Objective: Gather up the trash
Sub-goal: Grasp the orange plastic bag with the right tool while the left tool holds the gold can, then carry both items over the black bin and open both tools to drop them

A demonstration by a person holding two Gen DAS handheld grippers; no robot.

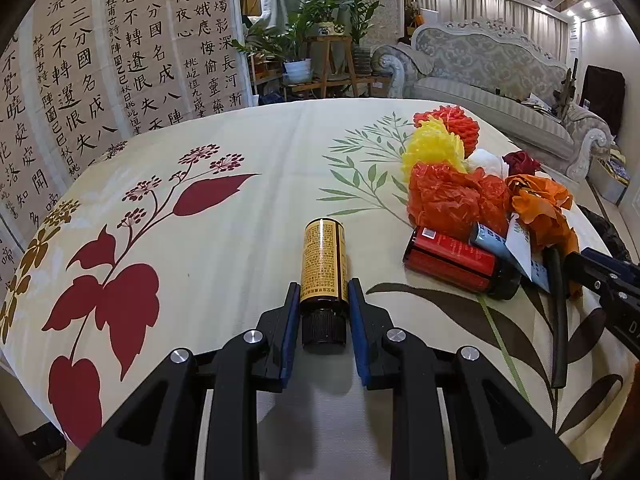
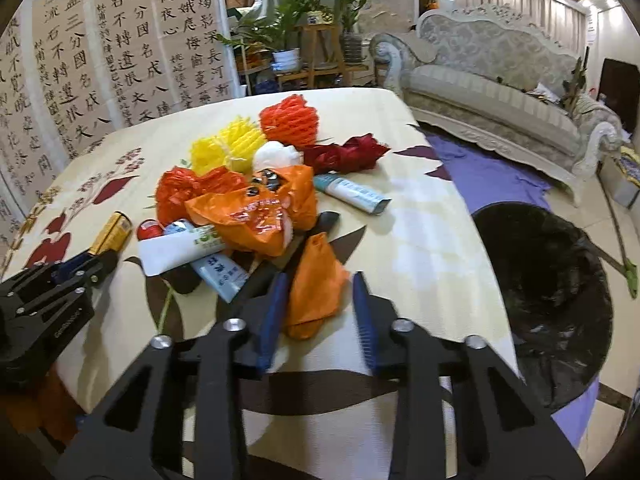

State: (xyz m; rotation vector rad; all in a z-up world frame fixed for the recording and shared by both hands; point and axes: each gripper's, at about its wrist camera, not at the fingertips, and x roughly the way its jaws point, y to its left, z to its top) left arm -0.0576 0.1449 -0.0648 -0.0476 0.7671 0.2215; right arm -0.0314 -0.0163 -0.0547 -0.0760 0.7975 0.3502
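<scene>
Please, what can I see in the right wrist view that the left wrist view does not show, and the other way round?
Only the right wrist view shows the black-lined trash bin on the floor beside the table, and the right gripper with a fold of an orange plastic bag between its fingers.

Only the left wrist view shows the left gripper shut on the yellow-labelled bottle near its black cap.

Both show the floral tablecloth, the pile of trash and the sofa.

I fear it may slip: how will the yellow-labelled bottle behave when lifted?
The yellow-labelled bottle looks rigid, so it probably won't deform. It lies on its side and, being round, may roll if released. The left gripper pinches only its cap end, so it might droop.
</scene>
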